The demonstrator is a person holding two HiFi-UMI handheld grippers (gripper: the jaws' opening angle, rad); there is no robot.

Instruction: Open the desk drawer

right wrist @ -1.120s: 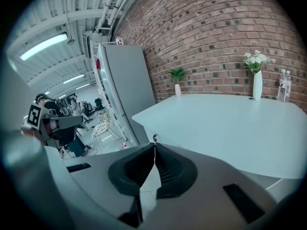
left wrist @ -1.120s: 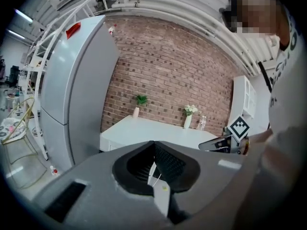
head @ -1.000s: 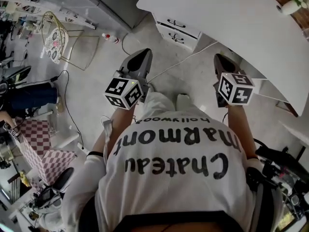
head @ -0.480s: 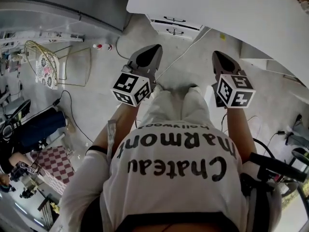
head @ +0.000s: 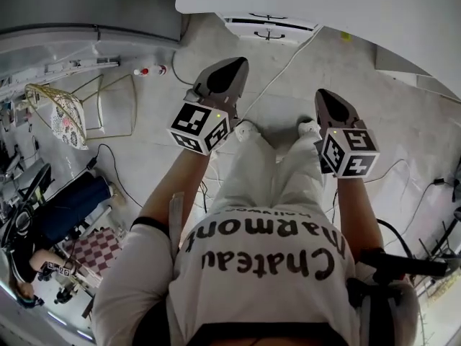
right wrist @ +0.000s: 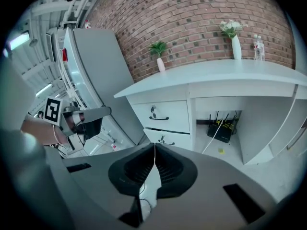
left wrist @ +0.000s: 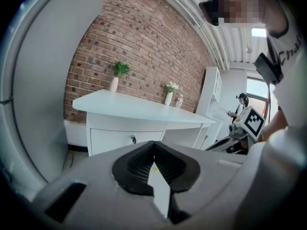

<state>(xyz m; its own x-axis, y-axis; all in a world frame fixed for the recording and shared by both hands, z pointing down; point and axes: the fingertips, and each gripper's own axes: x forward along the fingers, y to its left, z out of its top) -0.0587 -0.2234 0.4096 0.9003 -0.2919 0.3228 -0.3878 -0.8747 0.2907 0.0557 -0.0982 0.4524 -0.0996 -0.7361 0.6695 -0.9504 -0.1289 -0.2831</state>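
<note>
- Two grippers show in the head view. The left gripper (head: 232, 69) and the right gripper (head: 325, 99) hang over the floor (head: 403, 114) in front of our legs, well short of the desk (head: 346, 6). The top drawer (head: 268, 17) and the lower drawer (head: 271, 33) sit under the desk's near edge, both closed.
- In the left gripper view, the left gripper (left wrist: 154, 145) has its jaws pressed together with nothing between them. The top drawer (left wrist: 115, 139) lies ahead, well apart from the jaw tips, with its handle (left wrist: 133, 139) facing us.
- In the right gripper view, the right gripper (right wrist: 154, 147) is also closed tight and empty. Beyond it we see the top drawer (right wrist: 160, 115) and the lower drawer (right wrist: 165, 139), each with a dark handle. A white cable (right wrist: 213, 138) trails across the floor from under the desk.
- We judge this to be the approach, since nothing has been touched yet.
- To do it well, we should pick one gripper and spread its jaws before it reaches the handle.
- We should roll that gripper so the jaws straddle the thin bar from above and below, then close firmly.
- The pull should run straight back along the drawer's travel, not at a slant.
- The idle gripper and our legs should keep out of the drawer's path, and we should mind the cable.
</note>
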